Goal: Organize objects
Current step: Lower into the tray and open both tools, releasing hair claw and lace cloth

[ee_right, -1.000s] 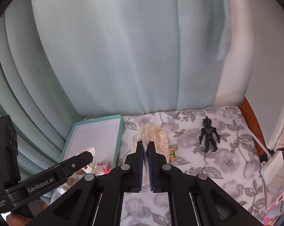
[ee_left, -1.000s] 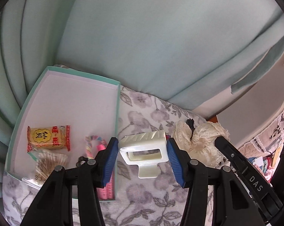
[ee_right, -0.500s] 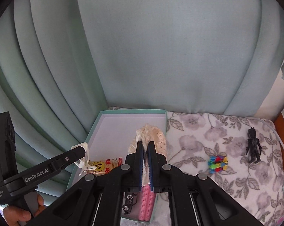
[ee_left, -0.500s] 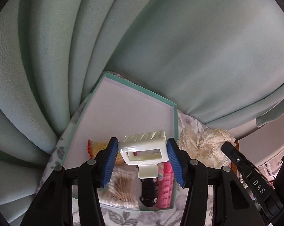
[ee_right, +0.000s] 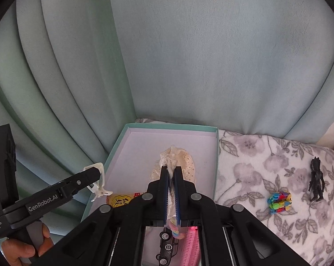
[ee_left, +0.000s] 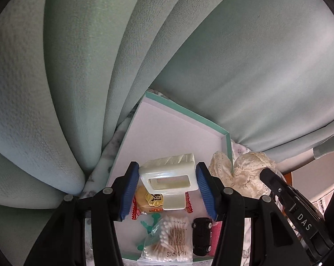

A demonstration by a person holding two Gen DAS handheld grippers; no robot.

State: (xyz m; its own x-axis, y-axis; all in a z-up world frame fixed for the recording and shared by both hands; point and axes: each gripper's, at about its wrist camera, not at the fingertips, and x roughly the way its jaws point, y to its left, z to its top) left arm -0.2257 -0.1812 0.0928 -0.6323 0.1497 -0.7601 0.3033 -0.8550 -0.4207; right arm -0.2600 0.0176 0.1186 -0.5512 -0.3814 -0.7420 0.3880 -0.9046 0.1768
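Count by kind: one box [ee_right: 215, 155], centre of the right wrist frame. One hair claw [ee_left: 168, 177], centre of the left wrist frame. One lace scrunchie [ee_right: 184, 164]. One snack packet [ee_left: 148, 201]. One bag of cotton swabs [ee_left: 173, 239], bottom centre. One toy car [ee_left: 202, 235]. One pink comb [ee_right: 192, 243], partly hidden. One braided band [ee_right: 177, 232]. One block toy [ee_right: 279, 201], right side. One dark figurine [ee_right: 316, 184], far right. Two grippers: left [ee_left: 167, 190], right [ee_right: 171, 190].
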